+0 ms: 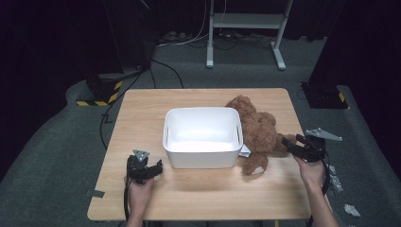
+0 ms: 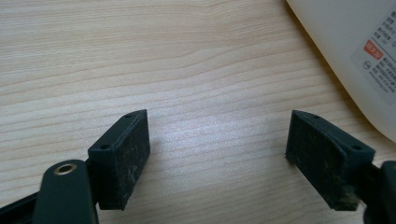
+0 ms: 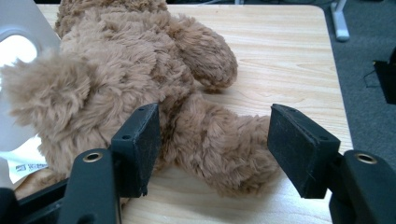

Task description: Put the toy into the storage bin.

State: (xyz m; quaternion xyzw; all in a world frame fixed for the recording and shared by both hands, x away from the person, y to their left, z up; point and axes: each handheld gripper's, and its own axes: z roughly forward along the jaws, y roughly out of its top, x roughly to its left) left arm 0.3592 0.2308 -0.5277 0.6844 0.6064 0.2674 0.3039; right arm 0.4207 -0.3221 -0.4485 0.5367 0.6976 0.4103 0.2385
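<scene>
Two grippers are working at a wooden table, one in each hand. The right gripper is sitting at the table's right side, pointing left into a brown teddy that's lying just right of a white bin and touching its wall. In the right gripper view the jaws are standing wide apart with one of the teddy's limbs lying between them — the left pad is pressing into the fur or just about, I can't tell for sure, while the right pad is sitting clear of it with table showing in the gap. So nothing is being squeezed yet. The right gripper is sitting low, close to the tabletop. The teddy is lying flat on the wood, its head toward the far edge, one leg sticking out toward the near side by the bin's front right corner. A bit of white paper is peeking out from under it beside the bin. The left gripper is hanging out near the bin's front left corner, held by the left hand. In the left gripper view its jaws are spread wide too, holding nothing — just bare wood grain between them, with the bin's wall and a label off to the upper right. The left gripper isn't touching the bin. The bin itself is sitting mid-table.
</scene>
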